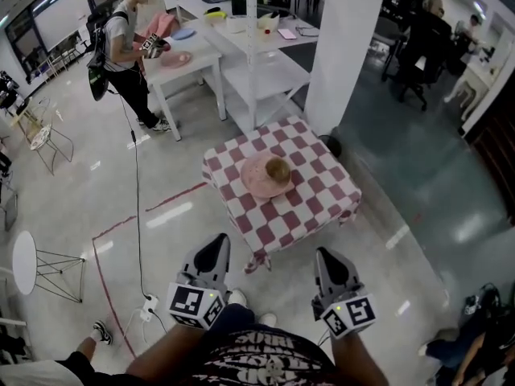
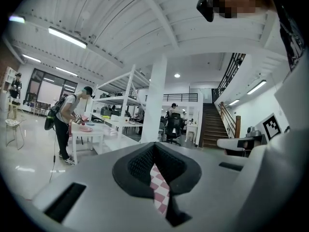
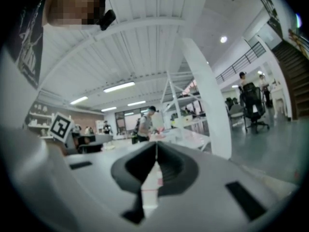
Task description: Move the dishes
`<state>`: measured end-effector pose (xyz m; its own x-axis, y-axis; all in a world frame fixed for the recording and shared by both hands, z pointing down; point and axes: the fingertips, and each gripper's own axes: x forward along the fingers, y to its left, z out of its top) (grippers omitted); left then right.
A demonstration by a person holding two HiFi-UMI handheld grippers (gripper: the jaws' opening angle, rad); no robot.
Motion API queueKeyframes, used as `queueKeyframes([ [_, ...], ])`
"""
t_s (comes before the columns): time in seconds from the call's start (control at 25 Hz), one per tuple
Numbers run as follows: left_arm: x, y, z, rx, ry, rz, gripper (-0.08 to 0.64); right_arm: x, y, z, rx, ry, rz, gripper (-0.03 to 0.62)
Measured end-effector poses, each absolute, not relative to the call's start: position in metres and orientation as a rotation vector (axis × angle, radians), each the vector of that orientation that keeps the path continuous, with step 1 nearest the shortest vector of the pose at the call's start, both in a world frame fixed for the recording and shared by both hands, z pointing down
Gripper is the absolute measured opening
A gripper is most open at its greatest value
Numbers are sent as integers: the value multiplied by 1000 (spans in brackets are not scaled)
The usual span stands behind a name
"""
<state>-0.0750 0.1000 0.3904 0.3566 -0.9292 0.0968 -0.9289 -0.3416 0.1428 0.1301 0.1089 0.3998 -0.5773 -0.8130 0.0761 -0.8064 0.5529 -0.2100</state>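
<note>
White square pillar (image 1: pixel 346 47) rose at upper centre-right. Just below and left of it, mid-frame, stood a small square table draped in red-and-white checked cloth (image 1: pixel 322 203). In the upper left, a person with a black backpack (image 1: pixel 121 39) bent over a white table (image 1: pixel 201 59). A round pink plate (image 1: pixel 256 182) lay on the checked cloth, left of centre, with a brownish rounded lump (image 1: pixel 278 169) on its right part. At the lower frame, the left gripper (image 1: pixel 219 246) and right gripper (image 1: pixel 325 256) were short of the cloth, well apart from the plate. Both had their jaws pressed together with nothing between them.
</note>
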Motion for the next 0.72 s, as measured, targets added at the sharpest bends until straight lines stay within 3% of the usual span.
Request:
queueKeyframes([
  [0.72, -131, 4, 385, 2501, -1568, -116, 31, 61, 34, 378, -1547, 2785, -221, 34],
])
